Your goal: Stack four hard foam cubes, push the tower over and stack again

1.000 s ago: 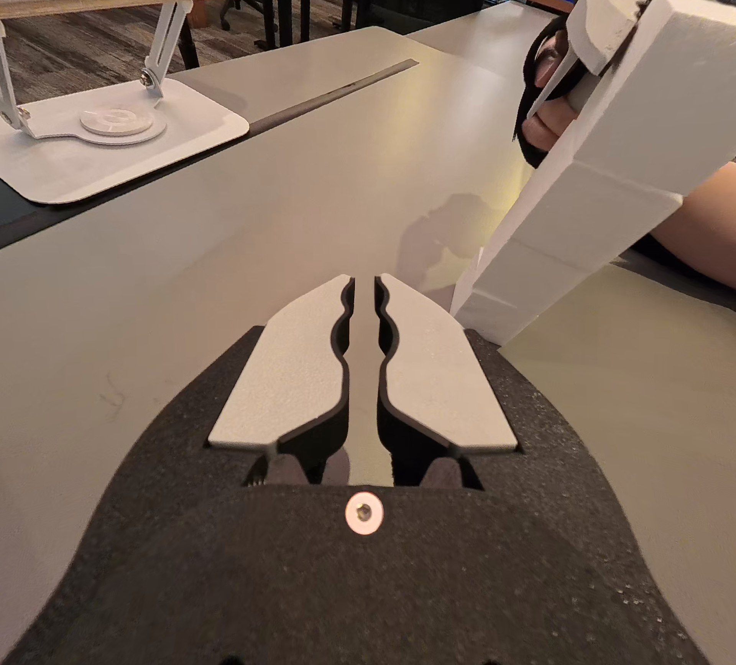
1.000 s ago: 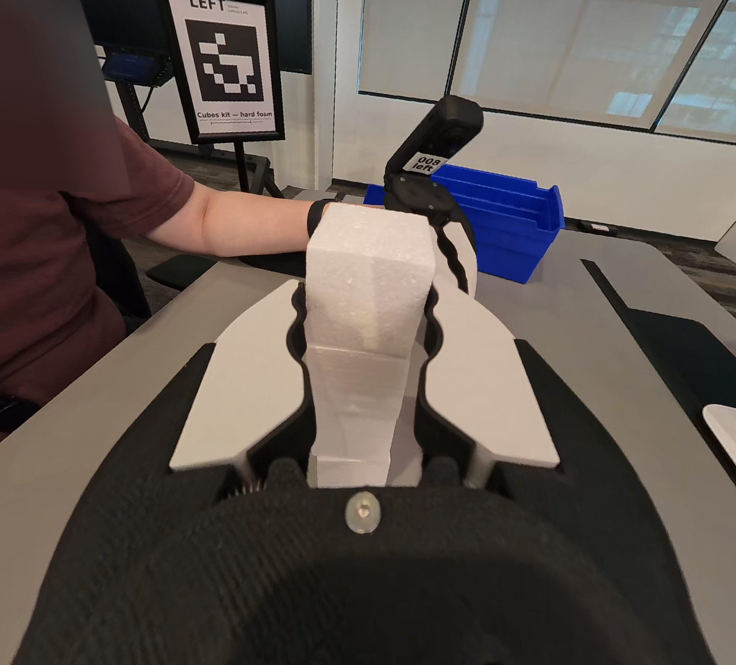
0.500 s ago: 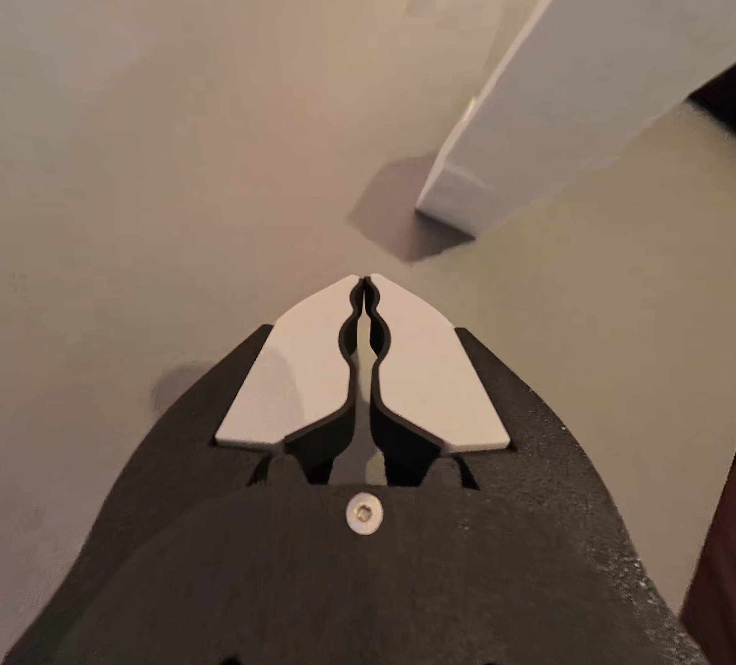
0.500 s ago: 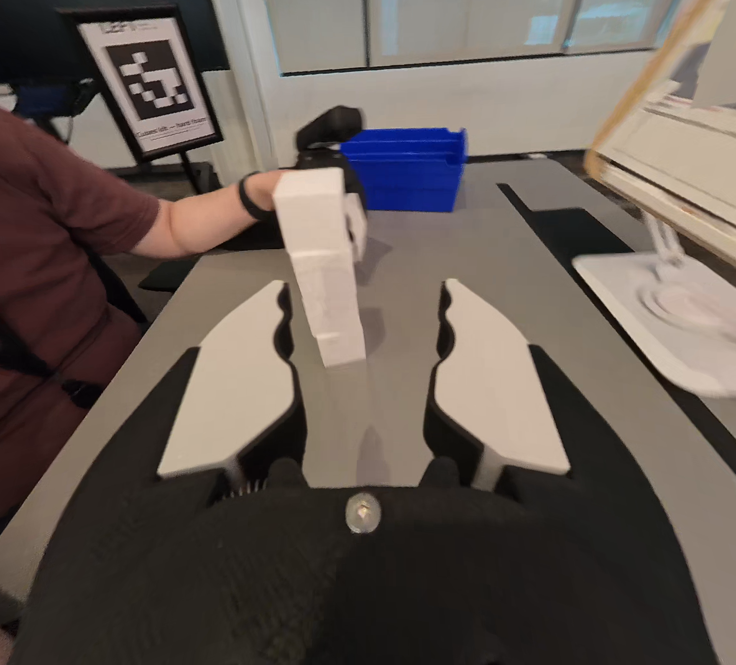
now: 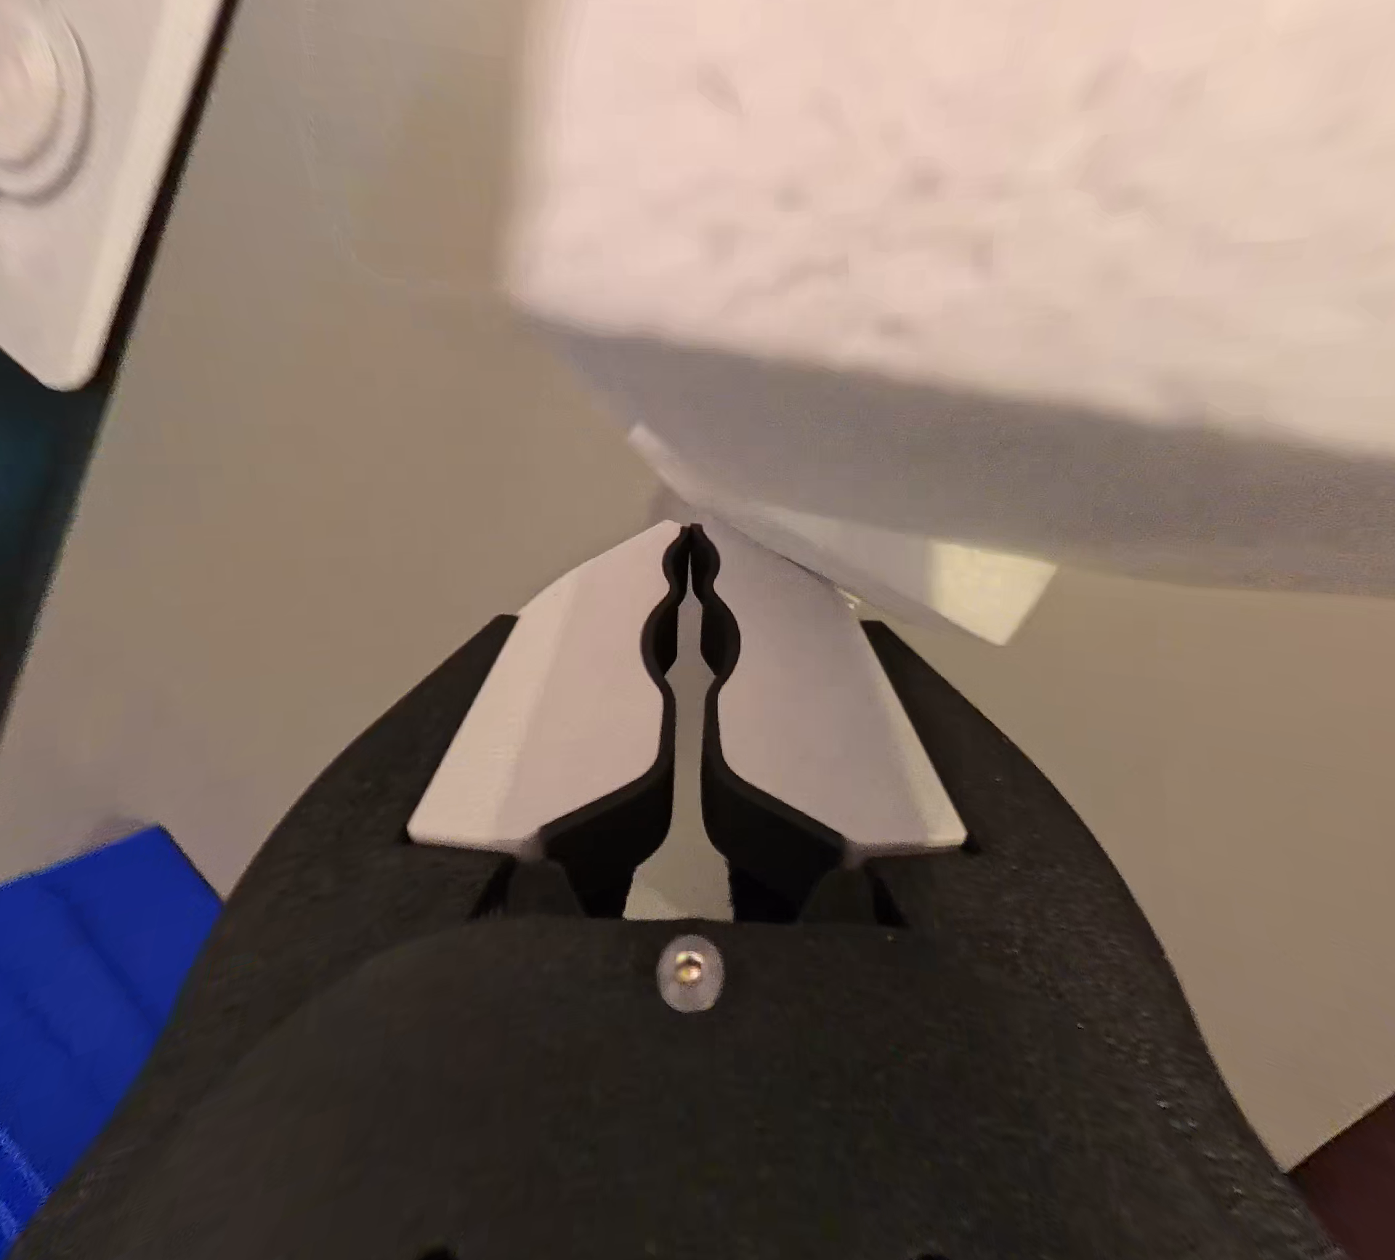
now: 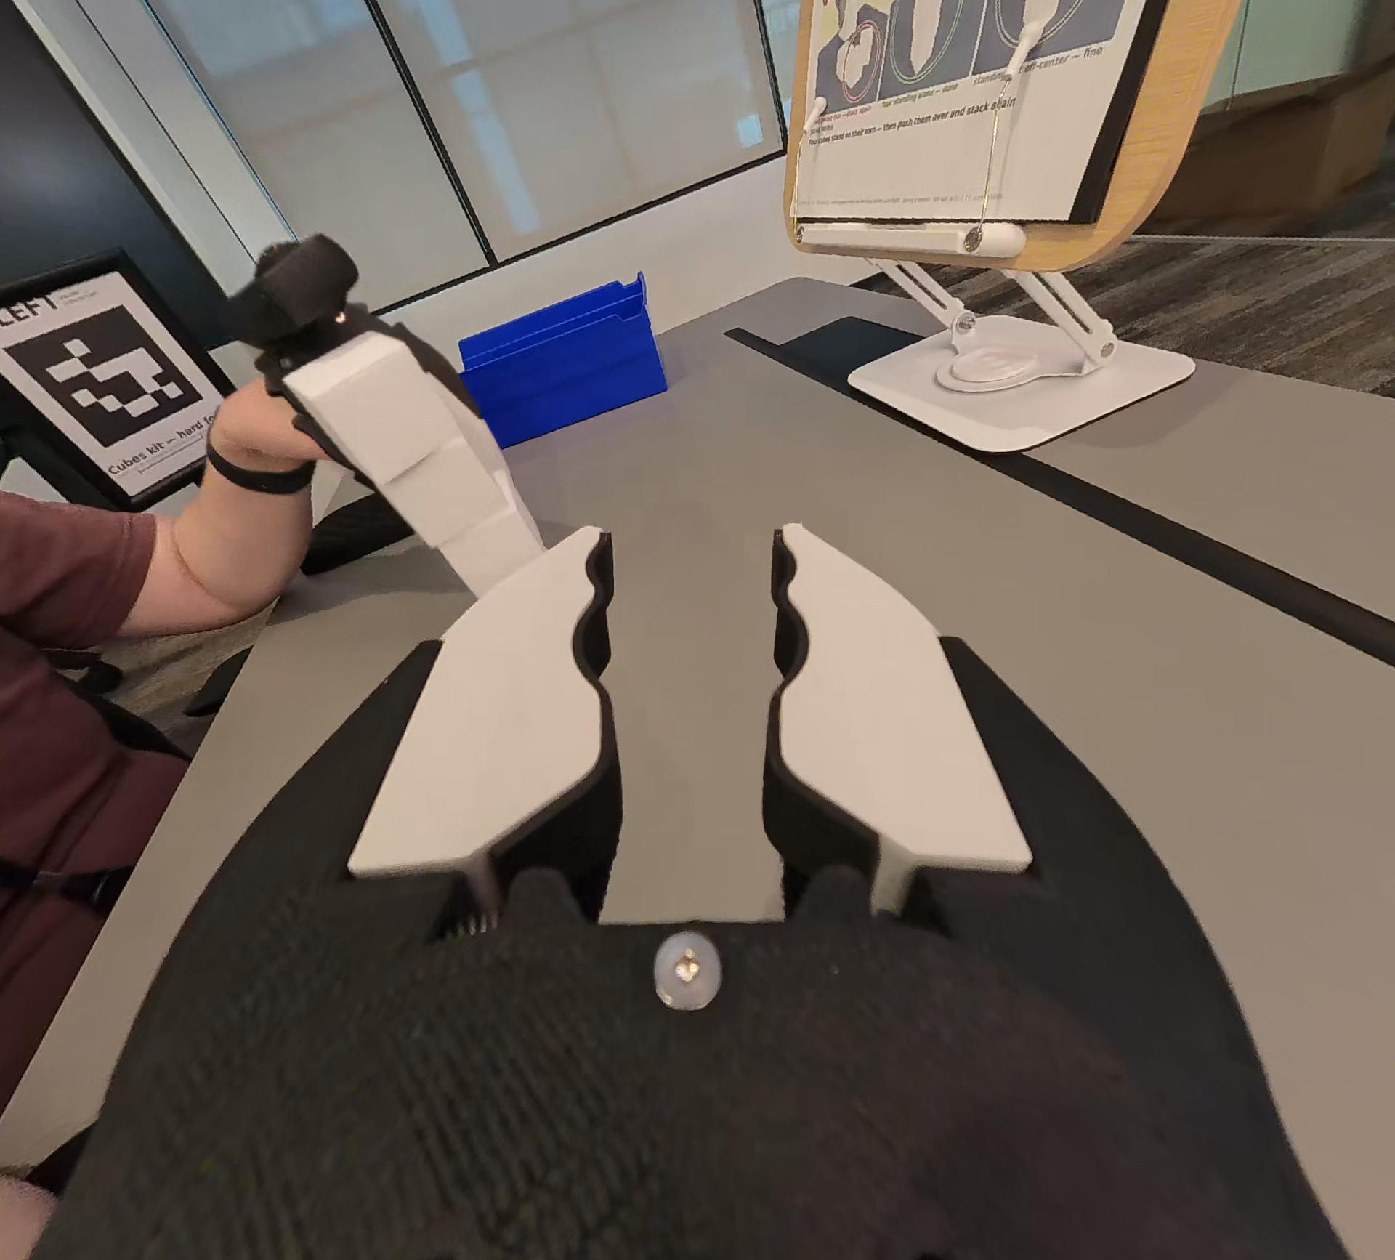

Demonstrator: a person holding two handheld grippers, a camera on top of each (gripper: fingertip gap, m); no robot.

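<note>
My left gripper, fingers pressed together, shoves the leaning foam cube tower on the grey table, right gripper gaping empty; I reckon falling cubes could scatter toward the blue bin

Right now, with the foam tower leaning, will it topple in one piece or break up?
Probably breaks up: the foam tower shows seams between loose cubes. Looks light and rigid, edges crisp. The shut left hand-held gripper touches it, so it likely keeps tipping.
</note>
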